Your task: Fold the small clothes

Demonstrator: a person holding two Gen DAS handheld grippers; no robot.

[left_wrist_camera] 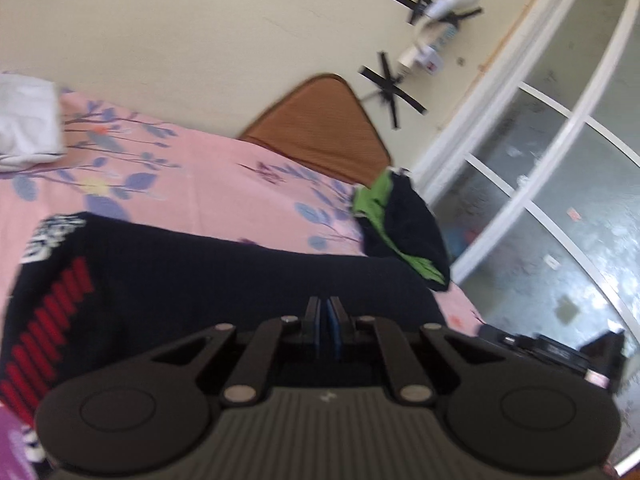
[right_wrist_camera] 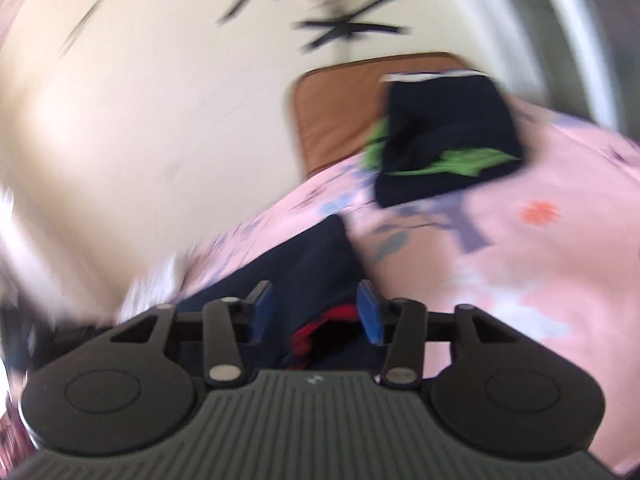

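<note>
A dark navy garment (left_wrist_camera: pixel 208 280) with red stripes and white print lies on the pink flowered bedsheet (left_wrist_camera: pixel 208 184). My left gripper (left_wrist_camera: pixel 328 304) is shut, its blue pads pressed together over the garment's near edge; whether cloth is pinched between them is hidden. In the blurred right wrist view my right gripper (right_wrist_camera: pixel 316 300) is open, its blue pads apart over the same navy garment (right_wrist_camera: pixel 304 264), with a bit of red cloth (right_wrist_camera: pixel 324 320) showing between them.
A folded navy and green garment (left_wrist_camera: pixel 404 228) lies at the bed's far corner; it also shows in the right wrist view (right_wrist_camera: pixel 448 140). A white cloth (left_wrist_camera: pixel 28 124) lies far left. A brown cushion (left_wrist_camera: pixel 324 128) leans on the cream wall. Glass-paned doors (left_wrist_camera: pixel 560 184) stand right.
</note>
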